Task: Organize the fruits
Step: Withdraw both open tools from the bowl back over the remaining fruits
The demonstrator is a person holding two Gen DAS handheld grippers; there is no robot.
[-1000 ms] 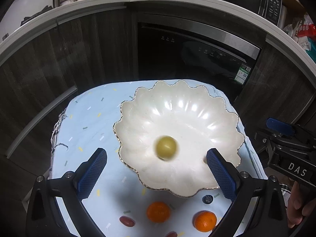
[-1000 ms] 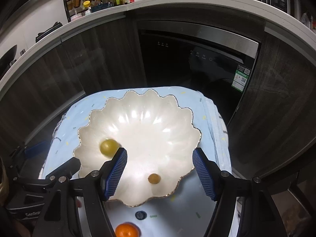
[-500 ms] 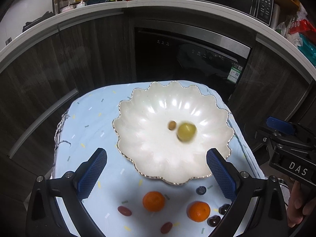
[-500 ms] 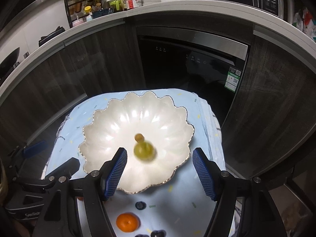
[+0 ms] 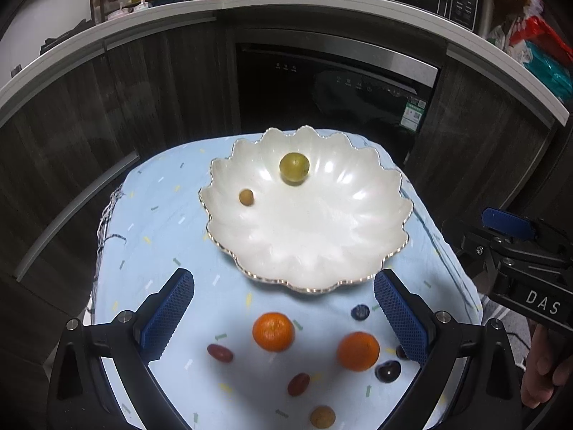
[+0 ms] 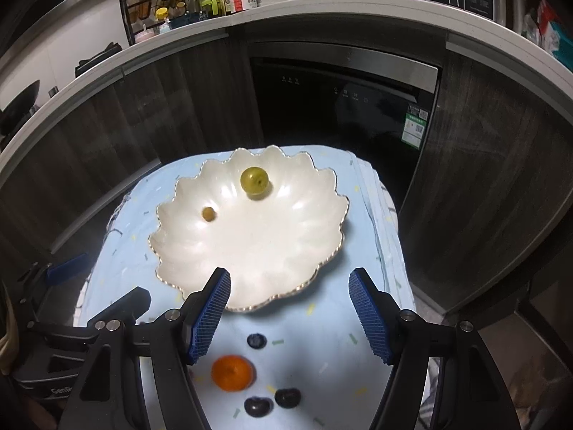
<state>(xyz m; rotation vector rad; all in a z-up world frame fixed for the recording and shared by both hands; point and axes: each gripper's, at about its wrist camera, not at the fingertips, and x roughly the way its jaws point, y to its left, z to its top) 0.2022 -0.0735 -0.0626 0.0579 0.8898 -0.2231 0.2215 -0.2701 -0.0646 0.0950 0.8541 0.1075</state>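
In the left wrist view, the left claw (image 5: 283,317) is seen wide apart and empty at the bottom of the frame. Between its blue pads (image 5: 168,317) lie two oranges (image 5: 273,331), one at the centre and the other (image 5: 358,351) lower right, close to the right pad. Two red grapes (image 5: 220,353) are scattered at lower centre, a blueberry (image 5: 360,311) sits just left of the right pad, a dark grape (image 5: 388,371) lies below the second orange, and a brown fruit (image 5: 322,416) is found at the bottom edge. All rest on a light blue cloth (image 5: 161,222).

Above the claw, in mid-frame, a white scalloped bowl (image 5: 308,251) is placed; in its upper part a green fruit (image 5: 294,167) and, to its left, a small brownish one (image 5: 246,197) are held apart from each other.

At the right edge the right claw (image 5: 508,222) is partly shown, with a hand (image 5: 540,372) below it.

In the right wrist view, the right claw (image 6: 290,317) is also spread wide with nothing gripped. The bowl's near rim (image 6: 250,306) is framed between the pads; one orange (image 6: 232,372), a blueberry (image 6: 256,340) and two dark grapes (image 6: 258,405) lie lower, between the arms.
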